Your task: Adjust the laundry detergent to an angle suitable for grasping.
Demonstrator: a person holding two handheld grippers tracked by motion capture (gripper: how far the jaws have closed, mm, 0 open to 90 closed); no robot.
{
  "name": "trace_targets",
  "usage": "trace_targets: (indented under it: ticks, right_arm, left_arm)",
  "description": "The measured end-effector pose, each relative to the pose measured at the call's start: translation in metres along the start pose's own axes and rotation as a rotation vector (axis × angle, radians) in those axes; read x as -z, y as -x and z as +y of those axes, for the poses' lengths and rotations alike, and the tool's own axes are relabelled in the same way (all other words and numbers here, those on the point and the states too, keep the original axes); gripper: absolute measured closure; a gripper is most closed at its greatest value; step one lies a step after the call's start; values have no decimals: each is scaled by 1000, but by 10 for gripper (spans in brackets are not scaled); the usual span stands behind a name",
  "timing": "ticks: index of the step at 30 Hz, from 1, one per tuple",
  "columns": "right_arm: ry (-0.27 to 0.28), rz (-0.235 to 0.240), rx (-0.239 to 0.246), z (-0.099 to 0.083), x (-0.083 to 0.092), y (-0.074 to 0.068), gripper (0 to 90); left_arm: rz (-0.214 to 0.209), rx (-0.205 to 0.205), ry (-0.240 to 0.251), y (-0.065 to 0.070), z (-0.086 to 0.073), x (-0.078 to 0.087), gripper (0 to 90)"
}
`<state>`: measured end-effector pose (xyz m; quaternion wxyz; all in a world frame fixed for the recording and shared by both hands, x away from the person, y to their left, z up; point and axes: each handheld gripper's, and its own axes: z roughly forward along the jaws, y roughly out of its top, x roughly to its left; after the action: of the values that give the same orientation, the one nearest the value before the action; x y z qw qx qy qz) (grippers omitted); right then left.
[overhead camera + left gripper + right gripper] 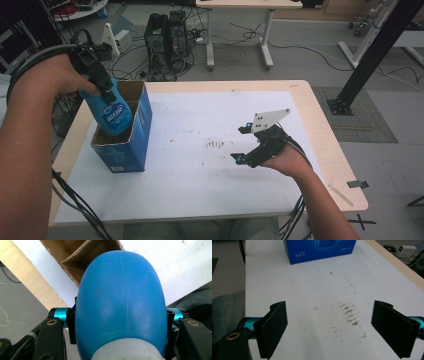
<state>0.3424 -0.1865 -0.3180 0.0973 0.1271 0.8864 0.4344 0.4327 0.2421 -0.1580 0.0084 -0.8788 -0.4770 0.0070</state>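
High view: above person's side, facing forward and down over table (300, 95).
Left gripper view: looks along own jaws, very close on blue bottle (121, 302), open box (82, 257) just beyond.
Right gripper view: low, near white sheet (317, 290), box ahead.
Shared: box, sheet.

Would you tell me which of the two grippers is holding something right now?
The left gripper, clamped on the blue bottle over the open box; the right gripper stands open and empty.
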Motion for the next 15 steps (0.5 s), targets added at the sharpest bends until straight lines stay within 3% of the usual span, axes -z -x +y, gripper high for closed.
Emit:
trace_targets:
  ticks: [7,15]
  right_arm:
    - [-10,1,15,0,0,-1,128]
    - [-4,4,6,-2,-4,-2,128]
  left_arm:
    - [-19,33,-5,-3,1,-28,389]
    - [-33,21,-28,-7,3,-61,390]
